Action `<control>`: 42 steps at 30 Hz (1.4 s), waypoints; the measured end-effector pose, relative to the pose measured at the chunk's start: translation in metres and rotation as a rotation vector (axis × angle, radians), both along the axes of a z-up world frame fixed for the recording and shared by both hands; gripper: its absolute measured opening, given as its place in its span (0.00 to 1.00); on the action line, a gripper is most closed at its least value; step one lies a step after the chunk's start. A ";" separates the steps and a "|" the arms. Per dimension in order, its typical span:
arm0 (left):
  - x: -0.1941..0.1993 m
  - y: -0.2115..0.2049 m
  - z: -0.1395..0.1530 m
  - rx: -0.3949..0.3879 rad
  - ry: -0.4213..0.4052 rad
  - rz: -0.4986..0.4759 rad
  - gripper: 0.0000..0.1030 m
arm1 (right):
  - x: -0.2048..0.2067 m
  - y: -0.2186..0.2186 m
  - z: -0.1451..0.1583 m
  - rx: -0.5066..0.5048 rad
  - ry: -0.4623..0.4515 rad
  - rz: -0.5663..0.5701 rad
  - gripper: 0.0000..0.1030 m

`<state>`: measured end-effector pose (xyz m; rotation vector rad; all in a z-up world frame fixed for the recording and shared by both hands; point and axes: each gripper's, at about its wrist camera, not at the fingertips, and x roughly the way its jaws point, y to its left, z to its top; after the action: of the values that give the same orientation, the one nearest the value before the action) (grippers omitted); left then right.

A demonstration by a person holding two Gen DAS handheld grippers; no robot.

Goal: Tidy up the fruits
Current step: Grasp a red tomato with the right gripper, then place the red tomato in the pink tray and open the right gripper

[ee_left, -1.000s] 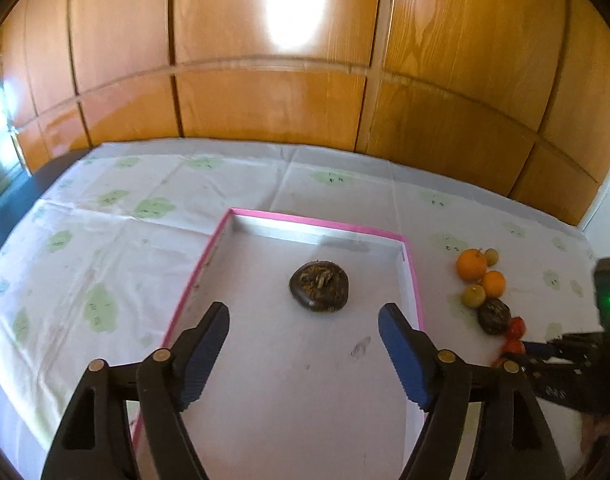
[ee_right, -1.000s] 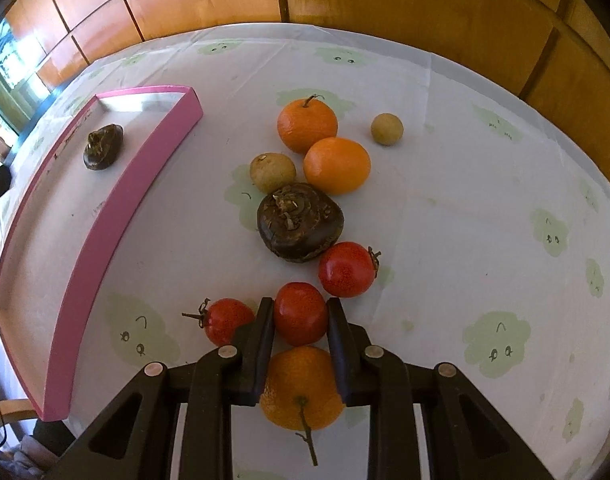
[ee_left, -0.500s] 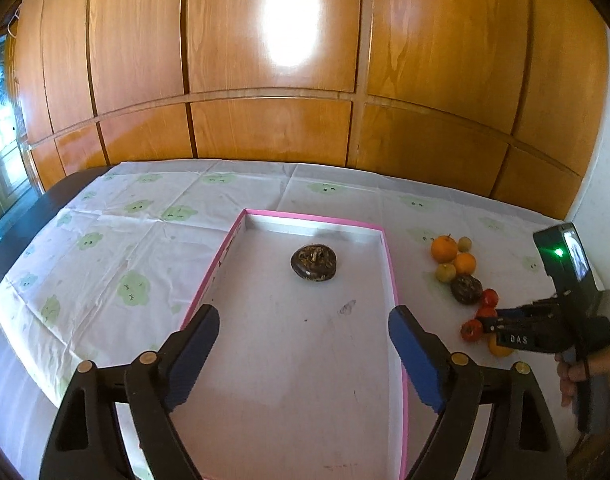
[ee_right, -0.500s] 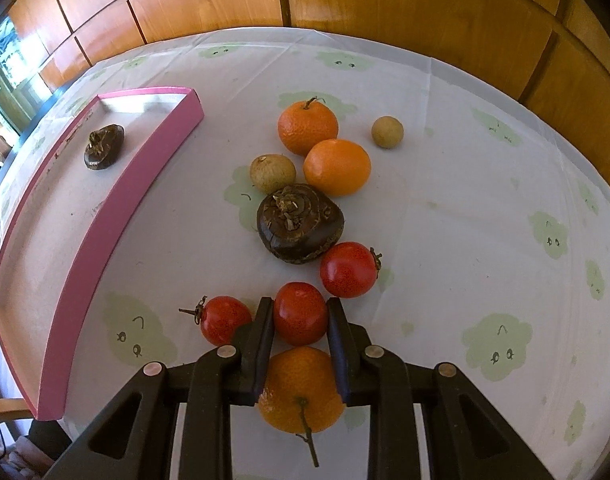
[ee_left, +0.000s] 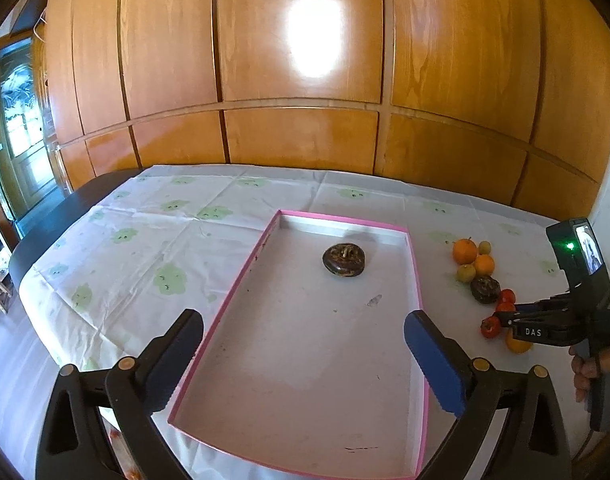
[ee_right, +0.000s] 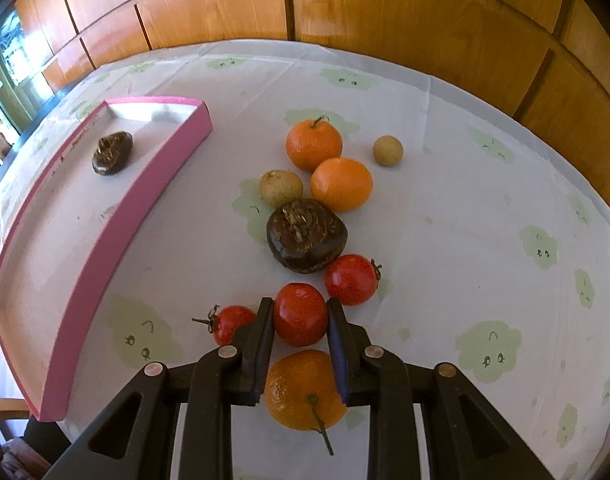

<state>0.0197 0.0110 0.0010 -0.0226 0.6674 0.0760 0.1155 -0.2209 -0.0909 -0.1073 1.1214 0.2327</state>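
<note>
Gripping a round red tomato point(ee_right: 301, 314) on the cloth-covered tabletop point(ee_right: 445, 184), right tool point(ee_right: 301, 316) is clamped; left tool point(ee_left: 303, 354), just opened wide w/ nothing between, hovers over the shallow pink-rimmed tray point(ee_left: 415, 276). Next: lift tomato clear of neighbours, carry to tray.

Clothed table point(ee_right: 445, 128) bears pink tray point(ee_right: 117, 236), loose fruits point(ee_right: 313, 144).

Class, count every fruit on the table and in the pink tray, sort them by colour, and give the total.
Orange: 3
Red: 3
Dark brown: 2
Pale yellow-brown: 2
Total: 10
</note>
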 end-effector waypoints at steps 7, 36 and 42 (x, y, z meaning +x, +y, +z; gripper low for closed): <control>-0.005 0.005 0.006 0.010 -0.029 0.032 0.99 | -0.004 -0.006 0.016 0.053 -0.055 -0.009 0.25; -0.009 0.042 0.008 -0.013 -0.041 0.124 0.99 | -0.005 0.130 0.049 0.245 -0.066 0.233 0.25; -0.009 0.046 0.006 -0.019 -0.036 0.126 0.99 | 0.013 0.166 0.035 0.220 -0.028 0.244 0.25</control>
<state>0.0105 0.0573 0.0069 -0.0845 0.6299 0.1904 0.1287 -0.0544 -0.0564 -0.0509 1.0478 0.5689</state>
